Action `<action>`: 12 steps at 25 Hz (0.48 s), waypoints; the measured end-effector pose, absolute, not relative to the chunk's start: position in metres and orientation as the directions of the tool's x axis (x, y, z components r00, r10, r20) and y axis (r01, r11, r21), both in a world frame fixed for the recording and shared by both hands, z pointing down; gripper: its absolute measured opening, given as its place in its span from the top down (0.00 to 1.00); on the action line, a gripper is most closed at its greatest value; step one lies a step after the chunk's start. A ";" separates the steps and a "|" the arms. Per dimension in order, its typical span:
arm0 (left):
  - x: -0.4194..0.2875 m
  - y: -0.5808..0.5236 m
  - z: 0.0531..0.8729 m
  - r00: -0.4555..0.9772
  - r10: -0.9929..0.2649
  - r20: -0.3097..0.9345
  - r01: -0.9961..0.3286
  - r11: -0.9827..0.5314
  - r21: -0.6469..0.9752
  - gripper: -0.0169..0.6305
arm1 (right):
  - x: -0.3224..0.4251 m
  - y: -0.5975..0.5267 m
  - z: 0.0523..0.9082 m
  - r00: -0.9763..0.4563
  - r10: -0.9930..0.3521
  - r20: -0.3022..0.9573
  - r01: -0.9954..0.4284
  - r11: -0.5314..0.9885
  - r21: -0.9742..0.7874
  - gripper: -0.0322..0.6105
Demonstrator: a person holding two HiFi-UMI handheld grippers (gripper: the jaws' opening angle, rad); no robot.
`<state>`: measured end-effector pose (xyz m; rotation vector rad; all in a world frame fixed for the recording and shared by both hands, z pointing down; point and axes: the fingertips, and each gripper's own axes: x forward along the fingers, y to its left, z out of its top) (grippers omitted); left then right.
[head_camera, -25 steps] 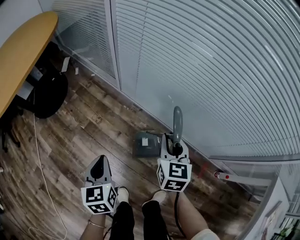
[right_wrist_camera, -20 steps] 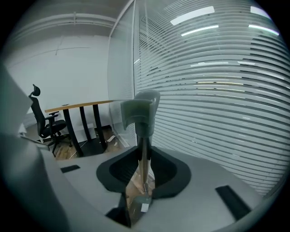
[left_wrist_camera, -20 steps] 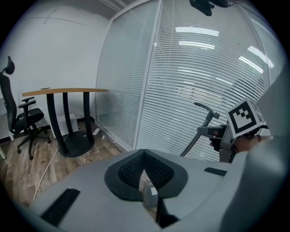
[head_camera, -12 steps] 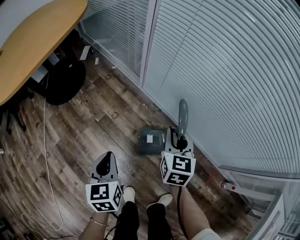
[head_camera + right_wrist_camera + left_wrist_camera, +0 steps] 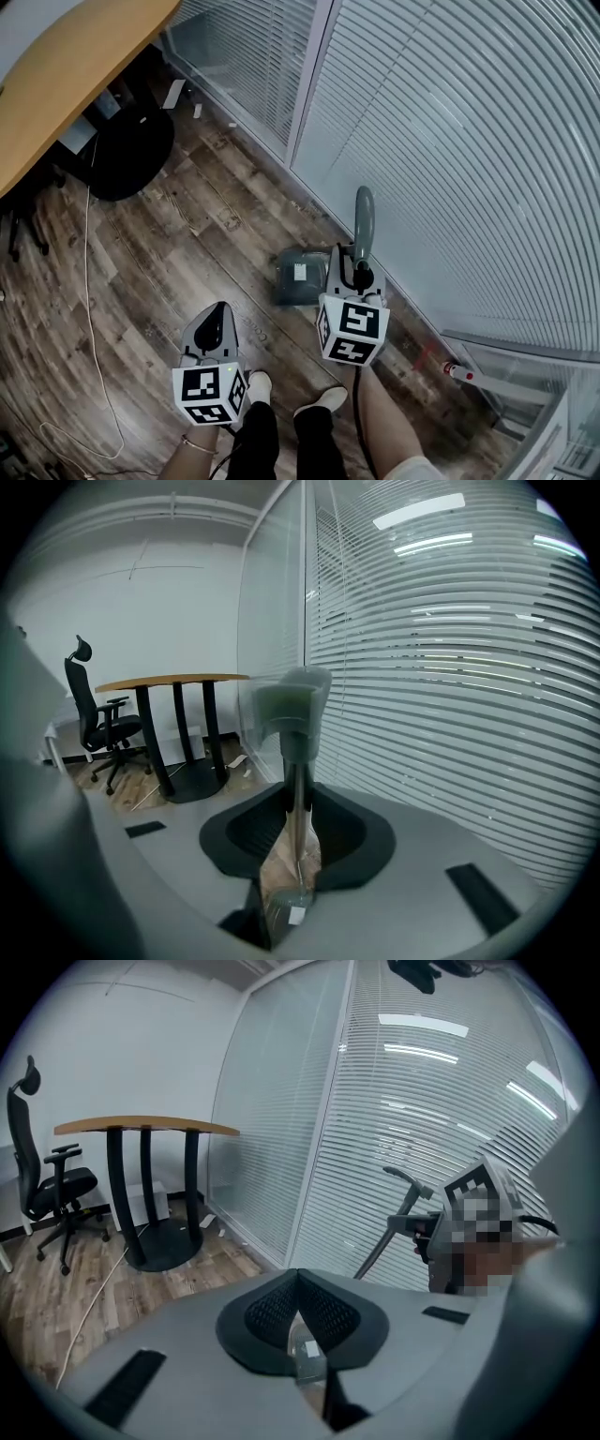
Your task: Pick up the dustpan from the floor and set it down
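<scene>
- The jaws of the right gripper (image 5: pixel 296 789) are seen pinched on the thin grey stem of the dustpan (image 5: pixel 300 278), just under its thick handle grip (image 5: pixel 292 701).
- The stem is held upright between the black pads (image 5: pixel 251 829); in the head view the grip rises above the gripper towards the blinds.
- The grey pan is seen low down in front of the right gripper, over the wooden floor (image 5: pixel 187 234) and close to the foot of the glass partition (image 5: pixel 469 141). Whether it touches the floor cannot be told.
- The jaws of the left gripper (image 5: pixel 298 1281) are pressed together, and nothing is held between them.
- The left gripper is carried well to the left of the dustpan, above the person's shoes (image 5: pixel 328 398).
- Further left, a wooden-topped table (image 5: pixel 66 75) on a round black base (image 5: pixel 131 155) is seen, with a white cable (image 5: pixel 89 281) trailing over the floor.
- A black office chair (image 5: pixel 47 1185) is shown beyond the table in the left gripper view.
</scene>
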<state>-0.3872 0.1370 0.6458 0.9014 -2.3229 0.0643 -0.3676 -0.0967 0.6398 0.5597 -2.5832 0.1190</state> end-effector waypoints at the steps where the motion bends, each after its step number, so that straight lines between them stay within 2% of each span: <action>1: -0.386 0.137 0.647 -0.559 -0.589 0.584 -0.621 0.764 0.176 0.95 | -0.370 -0.099 0.641 -0.795 -0.368 0.483 -0.411 0.911 0.019 0.79; 12: -0.371 0.127 0.667 -0.529 -0.591 0.609 -0.630 0.754 0.185 0.95 | -0.389 -0.125 0.653 -0.799 -0.363 0.480 -0.403 0.915 0.021 0.79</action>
